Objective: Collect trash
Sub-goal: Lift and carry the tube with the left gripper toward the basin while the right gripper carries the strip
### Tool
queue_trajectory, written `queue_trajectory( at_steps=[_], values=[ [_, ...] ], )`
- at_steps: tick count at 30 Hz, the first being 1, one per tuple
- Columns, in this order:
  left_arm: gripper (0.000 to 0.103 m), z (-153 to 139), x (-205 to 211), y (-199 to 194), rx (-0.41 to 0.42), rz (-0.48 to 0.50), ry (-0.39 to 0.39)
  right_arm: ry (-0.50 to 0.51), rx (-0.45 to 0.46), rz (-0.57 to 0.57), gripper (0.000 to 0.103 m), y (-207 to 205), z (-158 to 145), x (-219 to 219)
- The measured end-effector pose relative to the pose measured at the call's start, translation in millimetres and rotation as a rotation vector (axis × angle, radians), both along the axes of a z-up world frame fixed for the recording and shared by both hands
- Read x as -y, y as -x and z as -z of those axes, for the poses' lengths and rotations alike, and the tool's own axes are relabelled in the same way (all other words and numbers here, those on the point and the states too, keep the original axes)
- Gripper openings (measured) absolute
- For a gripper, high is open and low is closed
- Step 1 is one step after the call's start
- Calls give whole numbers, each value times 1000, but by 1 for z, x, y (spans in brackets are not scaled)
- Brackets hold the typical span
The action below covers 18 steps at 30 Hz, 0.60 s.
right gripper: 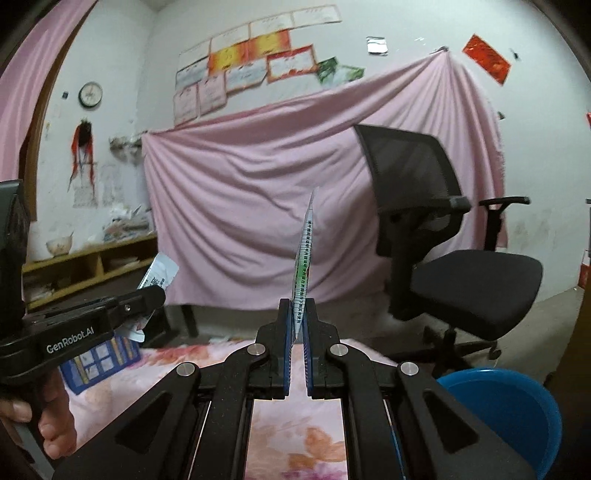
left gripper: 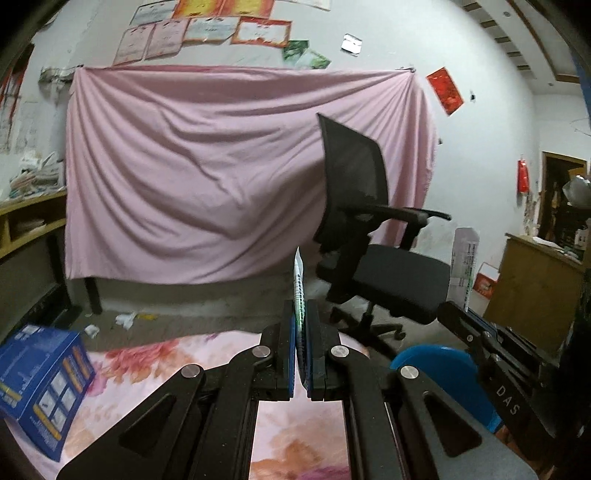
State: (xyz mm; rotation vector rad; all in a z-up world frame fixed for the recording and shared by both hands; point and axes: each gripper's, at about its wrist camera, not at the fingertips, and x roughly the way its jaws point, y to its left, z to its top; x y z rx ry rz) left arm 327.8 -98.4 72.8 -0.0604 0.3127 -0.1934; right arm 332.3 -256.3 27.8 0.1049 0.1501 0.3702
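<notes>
Left gripper (left gripper: 301, 314) raised over floral cloth (left gripper: 155, 365), jaws closed on a thin printed wrapper (left gripper: 298, 291) held edge-on and standing upright past the fingertips. Right gripper (right gripper: 300, 314) likewise clamped on a second wrapper strip (right gripper: 306, 258), edge-on, tilted slightly right, green and black print along it. Both tools side by side above the same patterned surface, well apart from each other. From the right wrist, left gripper visible at far left with its wrapper seen flat, white with dark print; bare hand (right gripper: 44, 421) on the handle below. From the left wrist, right gripper at far right edge, its strip upright above the tip. Blue box (left gripper: 40, 387) resting on the cloth at left, tilted. Blue bin (right gripper: 506, 410) low at right, just beside the right gripper, rim partly cut off by the tool body; contents not visible. Black office chair (left gripper: 373, 236) beyond the cloth edge. Pink sheet (left gripper: 221, 166) draped across the back wall, certificates (left gripper: 207, 29) pinned above. Small pale scraps (left gripper: 125, 319) on the bare floor under the sheet, possibly crumpled paper, too blurred to confirm. Wall clock (right gripper: 90, 94) upper left in right view.
</notes>
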Motion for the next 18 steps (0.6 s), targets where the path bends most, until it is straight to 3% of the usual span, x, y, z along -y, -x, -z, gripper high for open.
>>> queue_trajectory(
  at_steps=[6,18],
  values=[
    [2,-11,32,-2,19,68,-20,-30,42,69,4,11,-5,28],
    [2,-7,115,-13,-5,205,-30,-49,0,183,4,24,8,93]
  ],
)
